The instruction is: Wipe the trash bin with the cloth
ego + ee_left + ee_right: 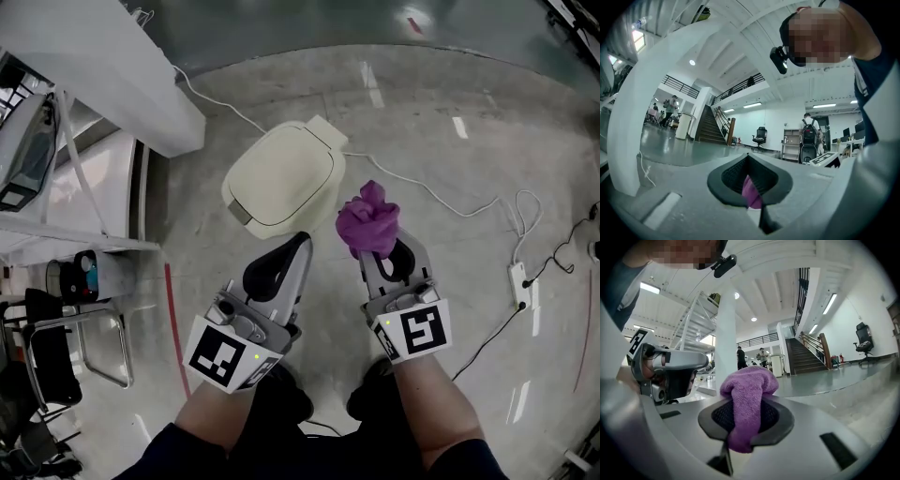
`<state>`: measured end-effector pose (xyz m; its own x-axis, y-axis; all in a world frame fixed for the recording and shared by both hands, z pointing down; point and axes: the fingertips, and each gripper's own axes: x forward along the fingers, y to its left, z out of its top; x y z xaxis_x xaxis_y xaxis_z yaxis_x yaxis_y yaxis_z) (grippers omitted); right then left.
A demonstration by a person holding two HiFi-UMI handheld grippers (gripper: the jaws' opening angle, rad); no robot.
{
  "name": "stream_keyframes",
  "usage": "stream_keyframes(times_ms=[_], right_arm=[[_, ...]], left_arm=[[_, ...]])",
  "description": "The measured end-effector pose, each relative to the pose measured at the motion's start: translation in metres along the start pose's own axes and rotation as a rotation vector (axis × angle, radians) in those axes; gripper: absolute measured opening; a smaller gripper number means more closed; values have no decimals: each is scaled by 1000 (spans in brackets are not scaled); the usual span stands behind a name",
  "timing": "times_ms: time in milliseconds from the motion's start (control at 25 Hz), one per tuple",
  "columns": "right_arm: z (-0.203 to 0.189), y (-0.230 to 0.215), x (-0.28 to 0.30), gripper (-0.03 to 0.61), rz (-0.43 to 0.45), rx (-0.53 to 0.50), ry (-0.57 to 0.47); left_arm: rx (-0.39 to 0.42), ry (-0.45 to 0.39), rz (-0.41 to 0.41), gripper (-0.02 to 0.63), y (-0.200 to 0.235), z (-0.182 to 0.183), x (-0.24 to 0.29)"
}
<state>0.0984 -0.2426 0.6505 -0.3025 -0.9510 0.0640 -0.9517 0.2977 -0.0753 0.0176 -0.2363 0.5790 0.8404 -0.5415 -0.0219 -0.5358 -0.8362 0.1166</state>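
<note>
Holding: right gripper [386,255], jaws clamped on the purple cloth [368,217], which is bunched into a wad standing proud of the pads.

Item two: left gripper [296,247], jaws drawn together. A thin purple sliver shows at their seam in the left gripper view; I cannot tell what it is, and no cloth shows on it from the head view.

Item three: trash bin [281,178], cream, lid down, standing on the grey floor [450,159] just ahead of both grippers and apart from them.

Item four: white cable [441,202], trailing from behind the bin to the right.

Handling note, my judgement: wiping is not yet begun. I should lower the wad flat onto the lid, press lightly, sweep in overlapping strokes and keep the grip firm so the cloth does not pull free. The left tool could brace the bin's edge against sliding.
</note>
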Motion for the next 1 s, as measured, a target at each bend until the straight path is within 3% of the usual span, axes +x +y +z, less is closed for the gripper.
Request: stream_keyframes(times_ms=[160,360,720,1000], right_arm=[[-44,-24,19,78,-44,2,-13],[-81,-44,43,78,-93,24,-21],[-182,-64,77,78,-93,11,117],[-218,-70,114,78,-74,-27,180]], left_arm=[[22,-8,-21,-2,10,-46,12],[51,-30,-22,-2,31,-77,15],[99,67,116,-2,98,-137,-2],[112,119,171,-2,125,-154,-7]])
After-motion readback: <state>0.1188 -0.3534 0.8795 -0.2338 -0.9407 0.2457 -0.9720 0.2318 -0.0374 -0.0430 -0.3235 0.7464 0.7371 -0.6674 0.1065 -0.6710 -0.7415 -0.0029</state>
